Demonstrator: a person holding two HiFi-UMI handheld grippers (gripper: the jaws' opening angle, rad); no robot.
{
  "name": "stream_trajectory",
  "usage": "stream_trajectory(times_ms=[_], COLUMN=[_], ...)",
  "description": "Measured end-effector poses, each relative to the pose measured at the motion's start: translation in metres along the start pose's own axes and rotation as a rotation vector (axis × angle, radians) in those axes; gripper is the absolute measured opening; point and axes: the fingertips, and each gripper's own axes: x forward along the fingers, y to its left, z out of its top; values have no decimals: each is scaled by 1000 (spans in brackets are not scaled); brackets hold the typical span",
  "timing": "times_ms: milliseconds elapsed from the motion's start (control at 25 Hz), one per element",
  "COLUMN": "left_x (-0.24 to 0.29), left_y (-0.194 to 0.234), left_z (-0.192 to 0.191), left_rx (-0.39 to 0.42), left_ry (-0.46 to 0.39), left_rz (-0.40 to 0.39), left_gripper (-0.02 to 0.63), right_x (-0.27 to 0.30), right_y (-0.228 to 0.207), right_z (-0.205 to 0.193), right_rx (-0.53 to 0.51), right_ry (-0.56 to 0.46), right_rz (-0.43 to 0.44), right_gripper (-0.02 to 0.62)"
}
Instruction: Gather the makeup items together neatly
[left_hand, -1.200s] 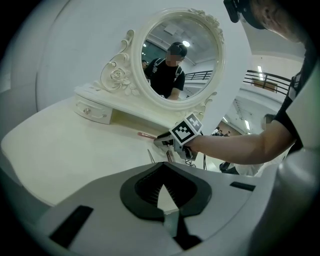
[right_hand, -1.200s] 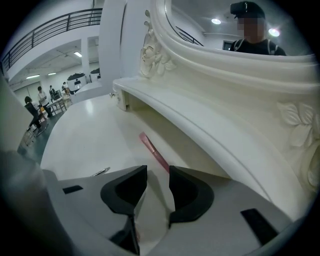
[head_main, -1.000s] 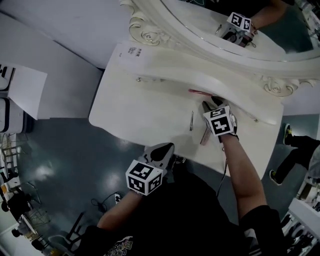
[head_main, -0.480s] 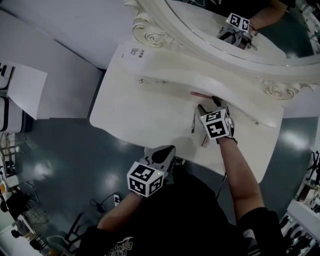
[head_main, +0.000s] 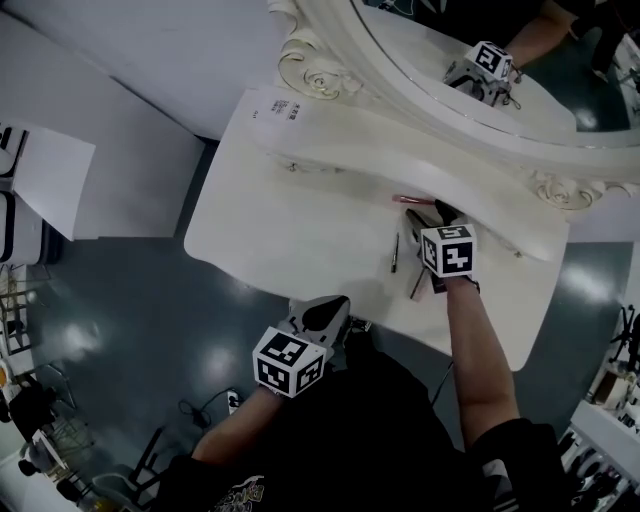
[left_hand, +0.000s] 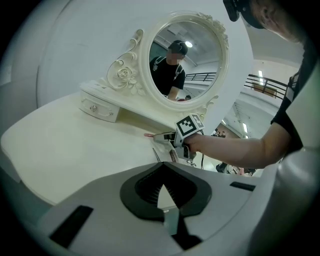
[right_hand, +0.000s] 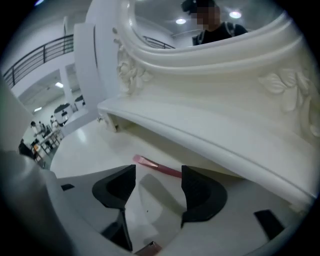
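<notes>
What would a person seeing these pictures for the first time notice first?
The ornate oval mirror stands over the white dressing table, at the head view's upper right. Below it the right gripper hangs above the table; its jaws have just been opening and grip nothing, and a pink stick lies just beyond them. The left gripper is shut, off the table's near edge.

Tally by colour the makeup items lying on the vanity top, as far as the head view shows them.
Pink stick: 1
Dark slim pencil: 1
Rose-brown stick, partly under the right gripper: 1
Total: 3
</notes>
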Motion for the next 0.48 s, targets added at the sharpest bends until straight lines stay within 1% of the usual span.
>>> stream_trajectory(times_ms=[40, 80, 200, 360, 400, 480], left_x=[-1, -1, -1, -5, -6, -9], left_y=[2, 4, 6, 11, 12, 16], left_z=[1, 2, 5, 8, 8, 8], left_rx=[1, 2, 9, 16, 17, 17], left_ry=[2, 4, 11, 23, 26, 31], left_rz=[-3, -7, -24, -39, -40, -43], left_gripper=[8, 8, 8, 8, 8, 8], right_x=[-1, -2, -2, 2, 5, 13], right_y=[-3, -5, -7, 0, 4, 10], right_z=[1, 1, 4, 21, 25, 25], right_rx=[39, 54, 76, 156, 152, 86], right_ry=[-16, -24, -46, -128, -137, -116], right_rz=[-3, -9, -15, -6, -1, -1], right_gripper=[281, 282, 286, 293, 295, 302])
